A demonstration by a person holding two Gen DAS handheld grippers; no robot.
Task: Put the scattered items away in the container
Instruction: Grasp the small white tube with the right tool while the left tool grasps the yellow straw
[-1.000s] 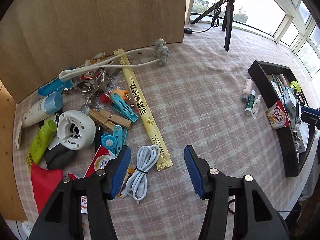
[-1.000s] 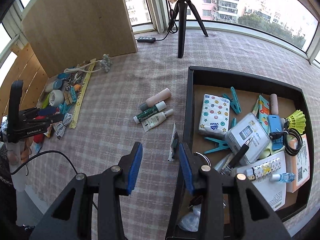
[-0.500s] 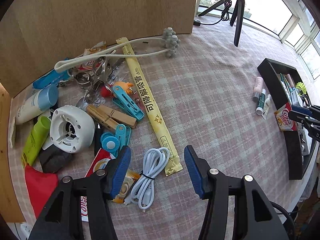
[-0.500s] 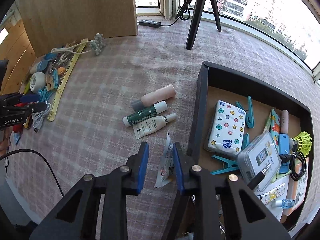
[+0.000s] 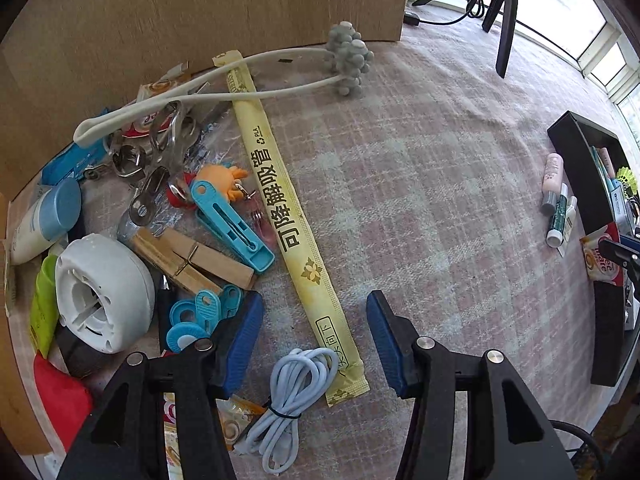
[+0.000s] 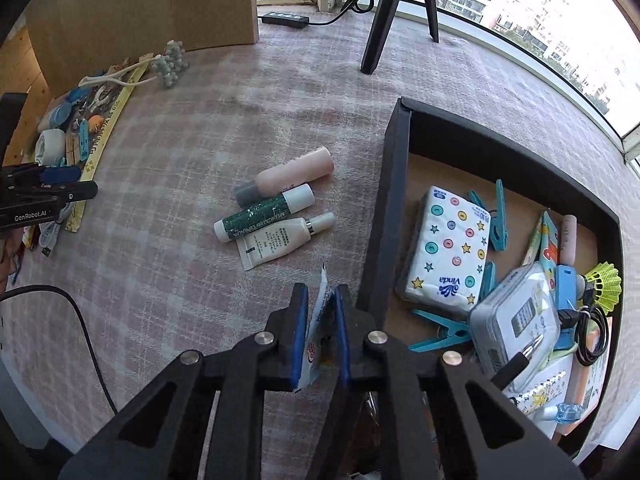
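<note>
White sachet (image 6: 318,316) between closing right claw (image 6: 321,334), beside black container (image 6: 394,200).

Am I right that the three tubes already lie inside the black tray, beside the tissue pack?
Not quite. The right wrist view shows the three tubes lying on the tablecloth outside the black tray; the tissue pack is inside it.

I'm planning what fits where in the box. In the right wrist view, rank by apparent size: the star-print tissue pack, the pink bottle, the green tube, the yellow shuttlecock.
Largest to smallest as they look:
1. star-print tissue pack
2. pink bottle and green tube: too alike to rank
3. yellow shuttlecock, partly hidden and near the fisheye edge, so unsure
</note>
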